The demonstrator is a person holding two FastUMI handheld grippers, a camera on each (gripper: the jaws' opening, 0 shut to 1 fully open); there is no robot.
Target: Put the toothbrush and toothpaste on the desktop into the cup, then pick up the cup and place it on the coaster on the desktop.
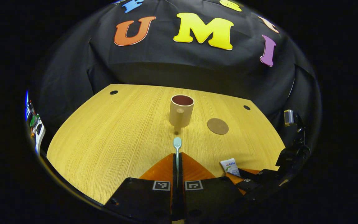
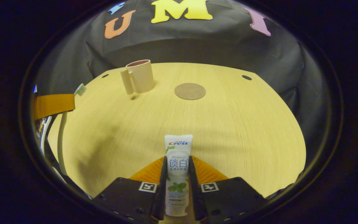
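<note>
Left gripper (image 1: 177, 161): fingers pinch the toothbrush (image 1: 177, 146), head pointing toward the cup (image 1: 181, 111).
Right gripper (image 2: 177, 168): fingers pinch the toothpaste (image 2: 177, 165) tube above the bench (image 2: 244, 124) near its front edge.
Cup: upright near the bench's far edge, handle toward the front.
Coaster (image 2: 190, 91): flat, just beside the cup, apart from it.

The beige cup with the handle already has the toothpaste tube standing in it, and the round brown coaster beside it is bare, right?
Not quite: in the right gripper view the white toothpaste tube is clamped in the right gripper, not in the beige cup. The round brown coaster is bare.
</note>
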